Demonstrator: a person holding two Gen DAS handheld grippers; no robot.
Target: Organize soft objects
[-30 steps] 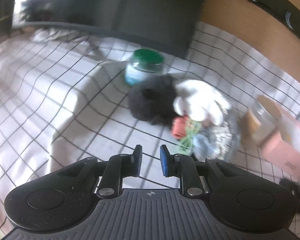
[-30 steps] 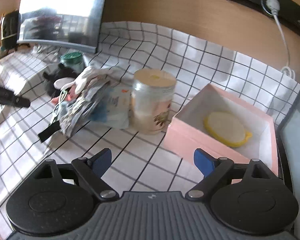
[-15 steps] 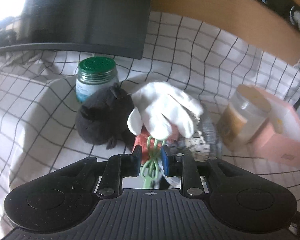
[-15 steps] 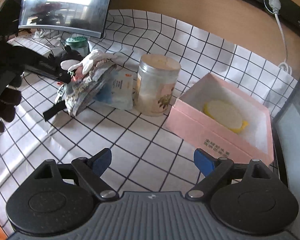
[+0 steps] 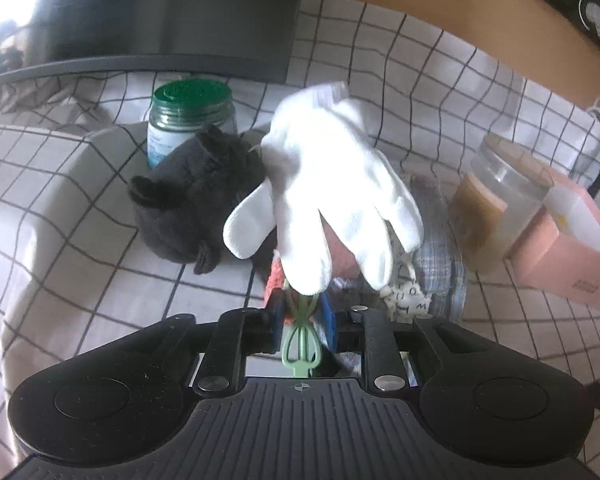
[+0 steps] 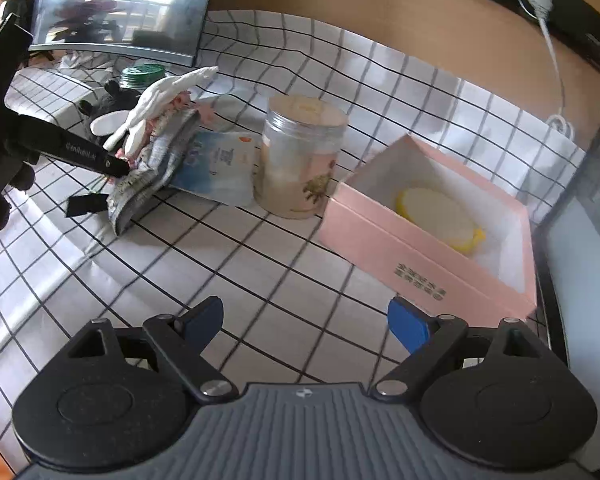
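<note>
A checked white cloth (image 6: 284, 248) covers the tabletop, with a dark monitor (image 5: 172, 12) standing at eleven o'clock in the left wrist view. At three to four o'clock in the right wrist view sits an open pink box (image 6: 432, 216) holding a yellow-rimmed round pad (image 6: 440, 216); small dark print runs along its near wall, too small to read. Just beside it at its nine o'clock stands a clear jar (image 6: 300, 160) with a pale lid and a palm-tree label. A light blue packet (image 6: 220, 164) lies against the jar's left side.

The soft things are piled at ten o'clock of that view: a white glove (image 5: 328, 184) draped on top, a dark plush toy (image 5: 192, 204) at its nine o'clock, an orange knitted piece (image 5: 276, 276) under the glove's fingers, and grey printed fabric (image 5: 436, 264) with scattered letters at four o'clock. Behind the plush stands a green-lidded jar (image 5: 190, 120).

The left tool (image 5: 302, 316) has its jaws closing, narrow, round a green plastic clip (image 5: 300, 340) and the orange piece at the pile's near edge; whether the pads already press is unclear. White lettering on its arm in the right wrist view is illegible.

The right tool (image 6: 304, 320) hangs wide apart over bare cloth, holding nothing.
</note>
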